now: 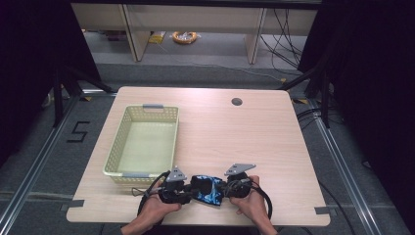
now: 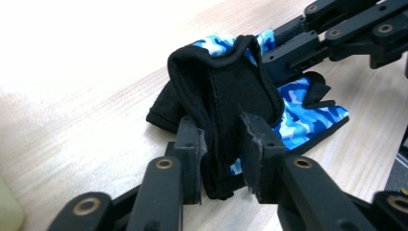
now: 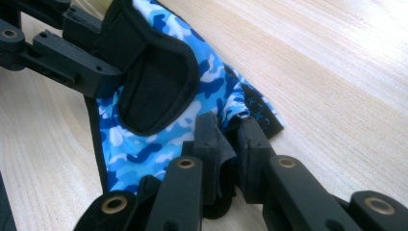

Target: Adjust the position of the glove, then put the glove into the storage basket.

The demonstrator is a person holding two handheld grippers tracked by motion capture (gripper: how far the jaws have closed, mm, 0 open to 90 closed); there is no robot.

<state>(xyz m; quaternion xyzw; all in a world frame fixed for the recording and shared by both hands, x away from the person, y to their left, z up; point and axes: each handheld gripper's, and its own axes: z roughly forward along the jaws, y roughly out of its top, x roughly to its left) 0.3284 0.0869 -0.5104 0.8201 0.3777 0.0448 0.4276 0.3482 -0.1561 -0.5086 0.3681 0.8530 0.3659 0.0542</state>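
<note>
My left gripper point(image 1: 188, 192) has its fingers point(image 2: 192, 154) pinched on the black cuff end of the glove point(image 1: 208, 190) — the fabric is bunched between the two pads, as the left gripper view shows close up. My right gripper point(image 1: 226, 188) has its fingers point(image 3: 250, 144) clamped on the opposite edge of the same glove, a fold of blue camouflage cloth and black trim squeezed between them. The glove itself, blue camouflage with black panels, sits between my two hands near the front edge of the bench point(image 1: 235, 137), its lower part resting on the wood while the cuff stands raised where my left fingers hold it. In the right gripper view my other gripper's black arms reach in from the upper left and meet the glove's black cuff. The pale green basket point(image 1: 169, 142) stands just behind my left hand, apart from the glove — its near rim close to my left gripper's cable
</note>
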